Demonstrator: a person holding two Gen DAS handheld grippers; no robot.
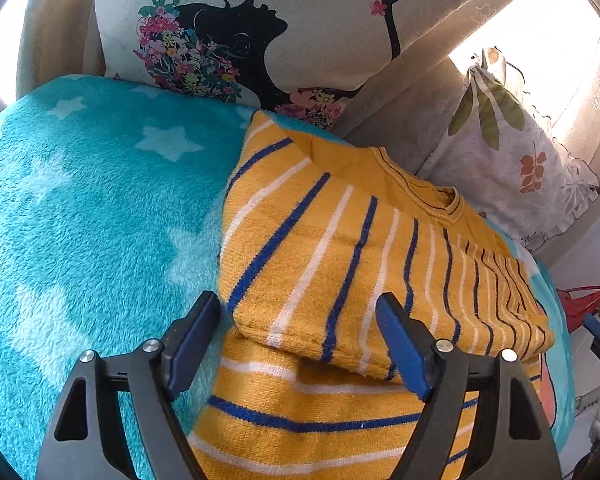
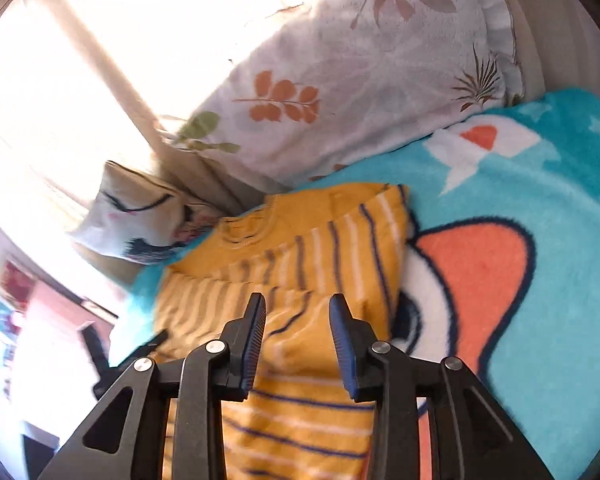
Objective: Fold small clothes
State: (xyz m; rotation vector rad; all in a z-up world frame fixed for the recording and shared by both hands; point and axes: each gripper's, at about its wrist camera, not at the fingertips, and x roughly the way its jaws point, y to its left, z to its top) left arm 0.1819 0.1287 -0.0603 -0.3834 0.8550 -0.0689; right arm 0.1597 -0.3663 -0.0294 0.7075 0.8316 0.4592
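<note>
Turquoise star blanket [image 1: 80,208] is covering the seat and filling the left half of the left wrist view; it is serving as the soft, flat folding surface. Two cushions are leaning against the backrest behind it: the silhouette-print cushion [image 1: 260,32] at upper centre, the leaf-print cushion [image 1: 512,168] at upper right, both clear of the work area.

Yellow striped top [image 1: 340,264] is lying on the blanket at centre-right, neckline toward the backrest. One side is lying doubled over the body, its edge overlapping the lower layer, so I judge the fold partly made, not finished.

Left gripper [image 1: 300,340] is hovering at lower centre over the folded edge, jaws spread wide, pinching nothing; likely placed to take that edge next.

Right gripper [image 2: 298,340] is sitting at lower centre of its own view above the top's lower part, jaws parted, no fabric between them. That view is blurred.
</note>
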